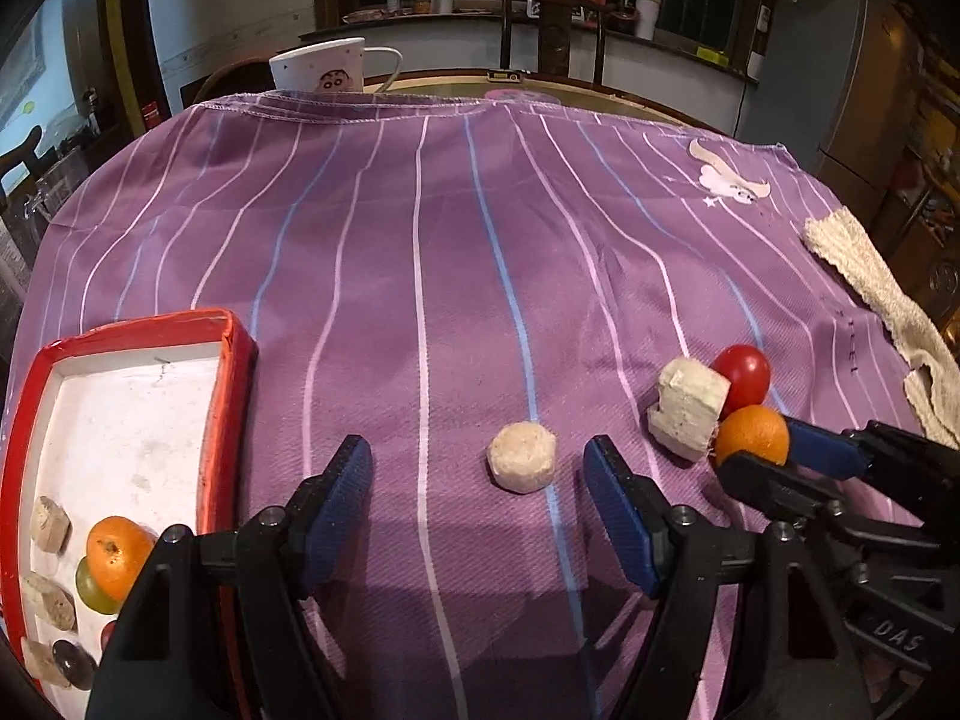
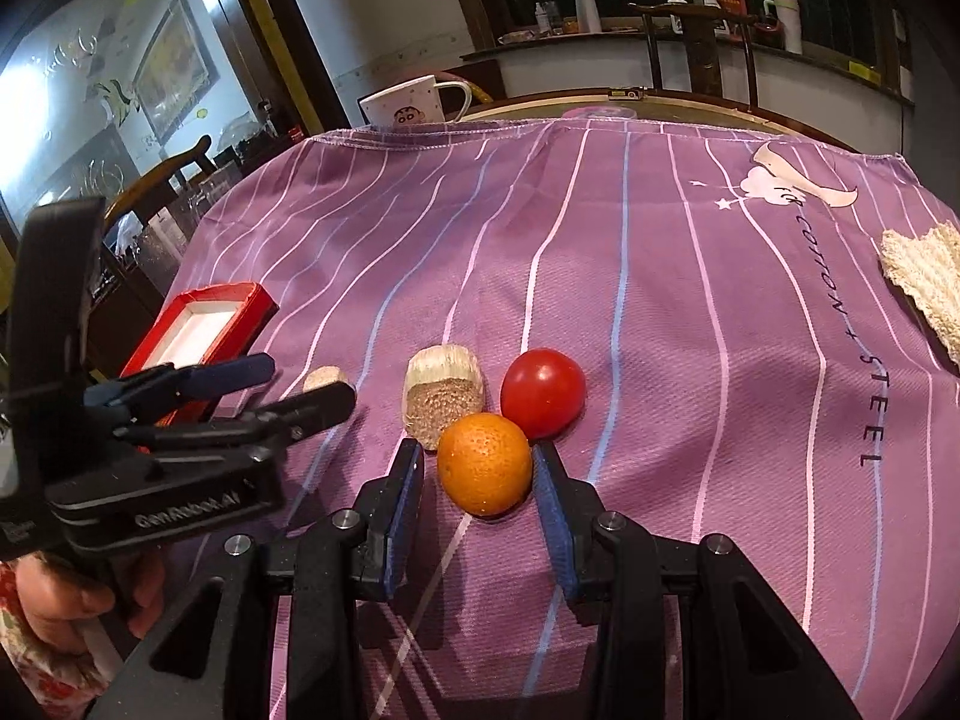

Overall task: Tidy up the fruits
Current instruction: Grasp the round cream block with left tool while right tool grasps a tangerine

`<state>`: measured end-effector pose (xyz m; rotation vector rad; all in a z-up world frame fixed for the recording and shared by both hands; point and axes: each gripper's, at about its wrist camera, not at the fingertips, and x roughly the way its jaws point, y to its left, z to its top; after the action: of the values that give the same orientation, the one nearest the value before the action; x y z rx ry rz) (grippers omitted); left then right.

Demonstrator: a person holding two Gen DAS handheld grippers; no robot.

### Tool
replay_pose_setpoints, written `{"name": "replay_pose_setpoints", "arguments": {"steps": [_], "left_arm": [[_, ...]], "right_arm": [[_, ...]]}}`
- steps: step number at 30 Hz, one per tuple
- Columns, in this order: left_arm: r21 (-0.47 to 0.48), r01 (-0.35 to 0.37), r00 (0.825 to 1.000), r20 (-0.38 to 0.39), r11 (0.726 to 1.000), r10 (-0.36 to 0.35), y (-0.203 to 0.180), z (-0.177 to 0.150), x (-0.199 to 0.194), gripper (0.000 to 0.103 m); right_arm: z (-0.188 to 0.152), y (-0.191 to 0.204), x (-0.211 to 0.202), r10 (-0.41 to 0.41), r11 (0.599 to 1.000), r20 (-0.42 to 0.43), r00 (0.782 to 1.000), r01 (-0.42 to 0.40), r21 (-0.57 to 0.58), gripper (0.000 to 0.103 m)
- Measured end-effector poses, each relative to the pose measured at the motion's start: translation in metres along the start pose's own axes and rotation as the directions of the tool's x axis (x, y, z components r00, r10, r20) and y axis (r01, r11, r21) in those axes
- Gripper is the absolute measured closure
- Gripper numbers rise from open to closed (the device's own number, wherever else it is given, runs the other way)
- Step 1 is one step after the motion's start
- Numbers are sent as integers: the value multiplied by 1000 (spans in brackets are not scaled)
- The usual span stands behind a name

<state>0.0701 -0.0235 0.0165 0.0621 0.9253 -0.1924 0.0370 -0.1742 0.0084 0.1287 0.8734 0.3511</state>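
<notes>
Right tool (image 2: 477,468): its 2 blue-padded fingers straddle the small round orange mandarin (image 2: 485,463), the right pad touching, the left just clear, on the purple striped cloth (image 2: 690,330) of the worktop. Touching behind: glossy red tomato (image 2: 543,392) and pale fibrous cut block (image 2: 443,396). Left tool (image 1: 477,468): spread wide, empty, a round pale fibrous piece (image 1: 521,457) lying between its tips. At left, the red-rimmed white tray (image 1: 231,384) holds another mandarin (image 1: 117,555).

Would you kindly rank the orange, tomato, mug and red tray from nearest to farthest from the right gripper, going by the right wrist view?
1. Orange: between the fingers of the right gripper.
2. Tomato: just behind the orange, slightly right.
3. Red tray: far left, beyond the left gripper.
4. Mug: at the cloth's far edge, left of centre.
</notes>
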Motion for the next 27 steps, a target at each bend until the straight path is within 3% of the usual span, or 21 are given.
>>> {"name": "replay_pose_setpoints", "arguments": {"steps": [23,25,27], "left_arm": [[33,-18,1000,24,999,17,-8,-7,6,32],[39,-13,1000,29,999,12,-10,-7,5,41],[53,-12,999,40,999,10,-13,-7,3,72]], "right_arm": [[-2,1,2,-5,1000,-2,1000,5,-2,63],[-2,1,2,-3,1000,-2,1000,3,-4,63],[-2,1,2,-1,1000,-2,1000,1,-5,63]]}}
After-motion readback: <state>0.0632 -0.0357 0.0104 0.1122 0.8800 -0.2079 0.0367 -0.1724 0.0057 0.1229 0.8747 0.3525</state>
